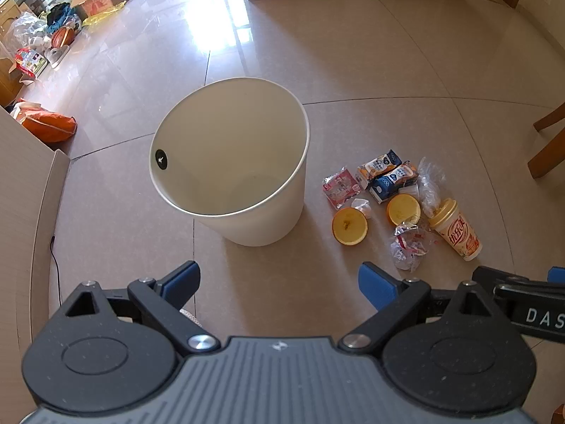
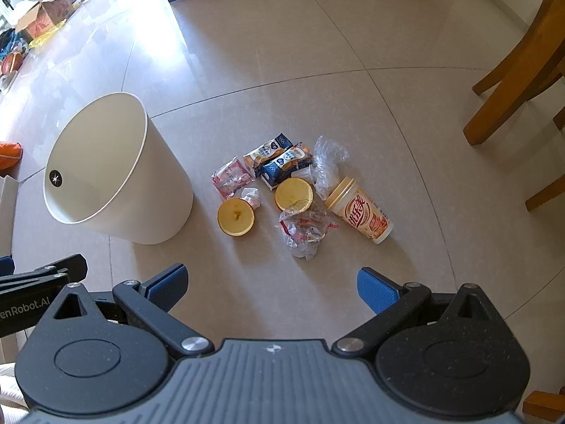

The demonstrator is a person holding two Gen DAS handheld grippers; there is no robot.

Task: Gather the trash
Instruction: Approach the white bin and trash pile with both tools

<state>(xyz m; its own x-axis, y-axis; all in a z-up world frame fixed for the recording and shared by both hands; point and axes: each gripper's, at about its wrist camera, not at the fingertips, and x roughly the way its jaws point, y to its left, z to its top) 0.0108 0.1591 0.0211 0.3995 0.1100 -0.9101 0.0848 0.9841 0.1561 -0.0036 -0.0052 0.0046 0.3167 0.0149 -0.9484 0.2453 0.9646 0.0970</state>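
Blue-padded left gripper [image 1: 277,284] and right gripper [image 2: 270,286] are held wide, nothing btwn jaws. Crumpled clear-and-red plastic wrapper [image 2: 303,229] is seen nearest, at 12 o'clock: light, soft, prob. best pinched at a bunched fold. Tan printed paper cup [image 2: 360,208] lies at 1 o'clock, long axis approx. 10-to-4, lid end twd 10. White round plastic bin [image 2: 116,173] is found at 10.

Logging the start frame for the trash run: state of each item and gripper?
white bin: upright, looks empty
milk tea cup: on its side, lid on
two orange halves: cut faces up
crumpled clear wrapper: on floor
blue-and-orange snack packs: lying by pile
left gripper: open, empty
right gripper: open, empty
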